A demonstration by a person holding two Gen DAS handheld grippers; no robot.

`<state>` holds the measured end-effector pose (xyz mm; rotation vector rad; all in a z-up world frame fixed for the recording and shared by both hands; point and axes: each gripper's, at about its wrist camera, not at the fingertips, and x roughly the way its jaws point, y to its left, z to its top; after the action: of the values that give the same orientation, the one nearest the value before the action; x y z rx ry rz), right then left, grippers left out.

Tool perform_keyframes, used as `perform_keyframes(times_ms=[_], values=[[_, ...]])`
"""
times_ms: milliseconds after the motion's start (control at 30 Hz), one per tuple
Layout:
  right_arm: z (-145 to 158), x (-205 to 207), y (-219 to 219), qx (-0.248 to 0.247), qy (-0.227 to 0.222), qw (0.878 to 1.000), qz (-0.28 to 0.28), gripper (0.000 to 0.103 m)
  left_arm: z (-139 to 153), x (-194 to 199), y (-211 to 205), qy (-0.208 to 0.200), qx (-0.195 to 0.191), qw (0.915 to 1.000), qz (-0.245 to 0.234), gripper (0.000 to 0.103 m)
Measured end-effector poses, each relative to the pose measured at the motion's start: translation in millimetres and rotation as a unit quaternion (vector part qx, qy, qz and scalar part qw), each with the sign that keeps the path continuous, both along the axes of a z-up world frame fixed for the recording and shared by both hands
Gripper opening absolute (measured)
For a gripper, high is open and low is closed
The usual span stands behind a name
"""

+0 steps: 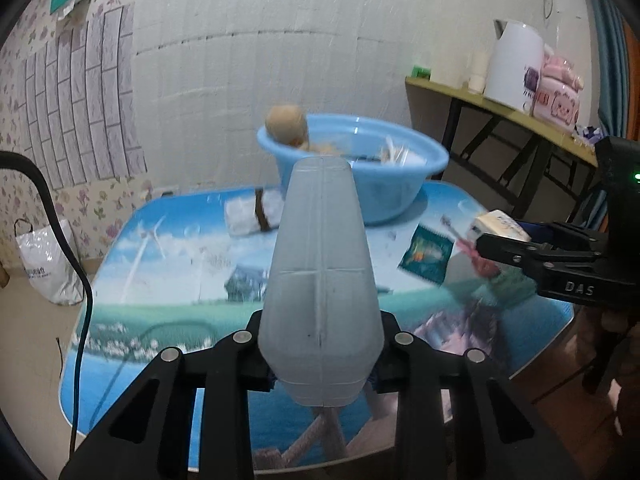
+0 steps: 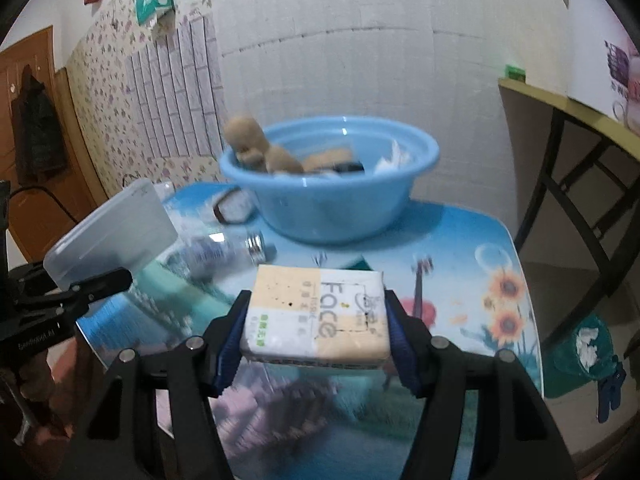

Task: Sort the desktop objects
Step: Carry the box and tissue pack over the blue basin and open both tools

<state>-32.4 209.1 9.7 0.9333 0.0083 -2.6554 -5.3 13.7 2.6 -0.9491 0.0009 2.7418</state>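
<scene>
Your left gripper point(image 1: 320, 376) is clamped on a frosted plastic box point(image 1: 320, 276), lifted above the table point(image 1: 160, 264). Further right, your right gripper point(image 2: 316, 340) squeezes a tissue pack point(image 2: 320, 312) between its blue pads point(image 2: 228, 344), also clear of the tabletop. Beyond both sits a blue basin point(image 2: 332, 204) holding a brown plush toy point(image 2: 248, 140). Just beside the basin lies a bottle point(image 2: 224, 250) on its side.

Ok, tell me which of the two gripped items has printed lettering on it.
The tissue pack in the right gripper: it reads "Face" on its wrapper. The translucent plastic box in the left gripper is plain, with no print.
</scene>
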Motion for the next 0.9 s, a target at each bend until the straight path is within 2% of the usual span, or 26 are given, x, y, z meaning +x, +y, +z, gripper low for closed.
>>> perform_keyframes(times_ms=[267, 333, 500, 600, 733, 800, 900], values=[[29.8, -42.7, -8.3, -0.009, 0.026, 1.0, 0.014, 0.062, 38.7, -42.1, 12.2, 0.024, 0.01, 0.9994, -0.023, 0.03], [34.0, -56.0, -10.0, -0.001, 0.03, 0.999, 0.015, 0.062, 47.1, -60.6, 16.5, 0.027, 0.023, 0.9985, -0.043, 0.03], [38.3, -86.6, -7.0, -0.003, 0.028, 1.0, 0.013, 0.062, 61.0, -105.3, 35.2, 0.04, -0.001, 0.9973, -0.061, 0.03], [36.9, -104.5, -6.6, 0.002, 0.024, 1.0, 0.015, 0.062, 63.9, -131.2, 46.2, 0.036, 0.006, 0.9966, -0.074, 0.03], [33.0, -127.9, -7.2, 0.003, 0.027, 1.0, 0.016, 0.062, 58.0, -155.9, 58.9, 0.033, -0.006, 0.996, -0.083, 0.031], [33.8, -142.6, -8.1, 0.008, 0.028, 1.0, 0.004, 0.062, 54.7, -162.2, 59.3, 0.034, -0.005, 0.9958, -0.085, 0.038], [37.5, -157.6, -8.6, 0.006, 0.024, 1.0, 0.001, 0.063, 51.7, -165.7, 54.1, 0.038, -0.013, 0.9968, -0.069, 0.042]])
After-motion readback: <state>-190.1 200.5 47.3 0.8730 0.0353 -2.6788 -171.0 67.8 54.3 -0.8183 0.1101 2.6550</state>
